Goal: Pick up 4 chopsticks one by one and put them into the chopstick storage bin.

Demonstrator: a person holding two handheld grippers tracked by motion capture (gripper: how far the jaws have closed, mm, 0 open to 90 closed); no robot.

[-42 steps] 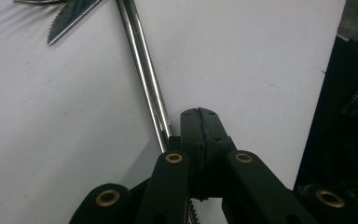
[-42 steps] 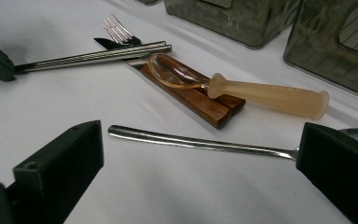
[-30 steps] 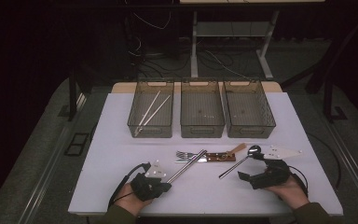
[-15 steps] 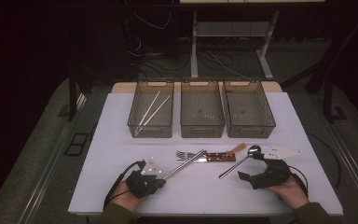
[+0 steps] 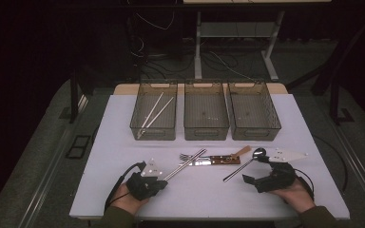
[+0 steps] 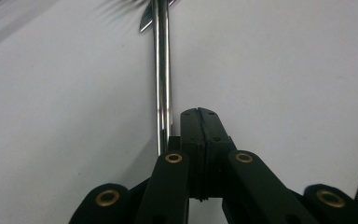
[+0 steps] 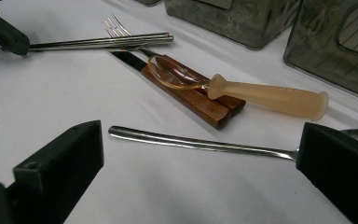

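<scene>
My left gripper (image 5: pixel 163 181) (image 6: pixel 199 113) rests on the white table (image 5: pixel 123 142) at the front left with its jaws shut, pad against pad. A pair of steel chopsticks (image 5: pixel 185 164) (image 6: pixel 162 84) lies along its left side, beside the jaws and not between them. At the front right my right gripper (image 5: pixel 253 169) (image 7: pixel 200 163) stands wide open. A steel spoon (image 5: pixel 241 167) lies on the table with its handle (image 7: pixel 191 142) across the gap between those jaws, and neither pad touches it.
A fork (image 5: pixel 185 156), a wooden-handled knife (image 5: pixel 223 160) and a translucent-handled spoon (image 7: pixel 265 95) lie mid-table. Three clear bins stand in a row behind: the left bin (image 5: pixel 171 88) holds two chopsticks (image 5: pixel 154 111), beside the middle bin (image 5: pixel 206 134) and the right bin (image 5: pixel 254 134).
My left gripper has shifted a little at the near end of the steel chopsticks. The right gripper and the cutlery lie as before.
</scene>
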